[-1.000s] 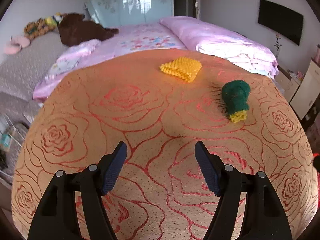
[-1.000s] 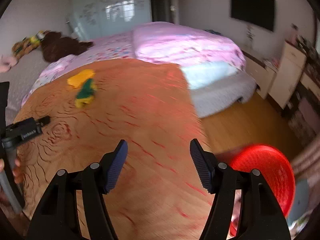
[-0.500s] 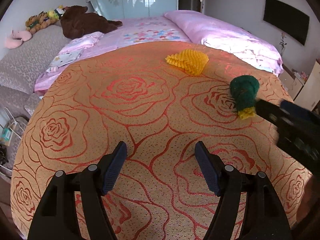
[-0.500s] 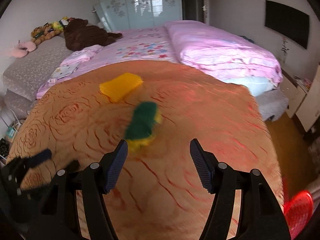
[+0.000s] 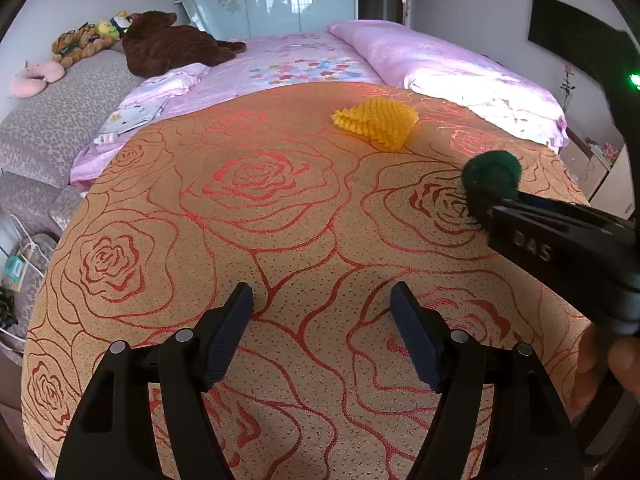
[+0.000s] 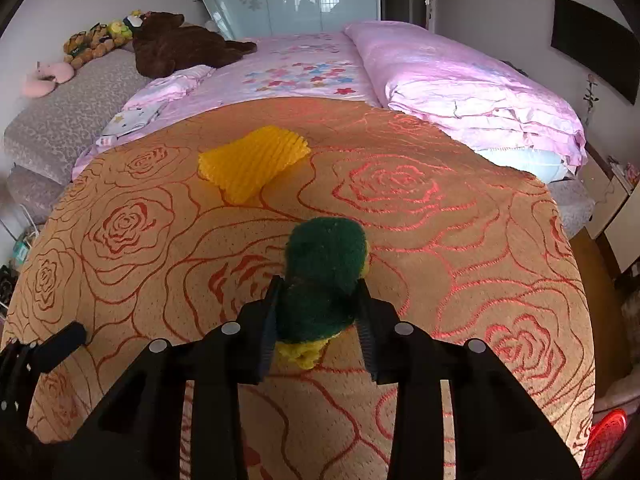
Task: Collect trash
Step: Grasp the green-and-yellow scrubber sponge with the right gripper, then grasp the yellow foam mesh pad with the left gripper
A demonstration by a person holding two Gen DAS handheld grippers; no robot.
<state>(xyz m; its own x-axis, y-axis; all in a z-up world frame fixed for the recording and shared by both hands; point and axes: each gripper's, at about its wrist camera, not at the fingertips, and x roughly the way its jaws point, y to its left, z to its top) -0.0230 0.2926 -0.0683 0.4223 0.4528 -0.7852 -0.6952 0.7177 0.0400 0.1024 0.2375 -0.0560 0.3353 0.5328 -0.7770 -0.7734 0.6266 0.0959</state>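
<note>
Right gripper [image 6: 318, 320] jaws closing on a green-and-yellow scouring sponge [image 6: 324, 276], its yellow underside mostly hidden; beyond it yellow foam netting [image 6: 254, 168]; left gripper [image 5: 322, 334] jaws released.

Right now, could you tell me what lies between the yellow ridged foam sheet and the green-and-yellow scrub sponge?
Only bare rose-patterned tablecloth separates the foam sheet from the sponge, clearest in the right wrist view.

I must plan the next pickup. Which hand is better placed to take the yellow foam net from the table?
Probably the left. The left tool stands open and empty over the tablecloth, facing the yellow foam net. The right tool is closing on the green and yellow scrub sponge, so it is occupied.
</note>
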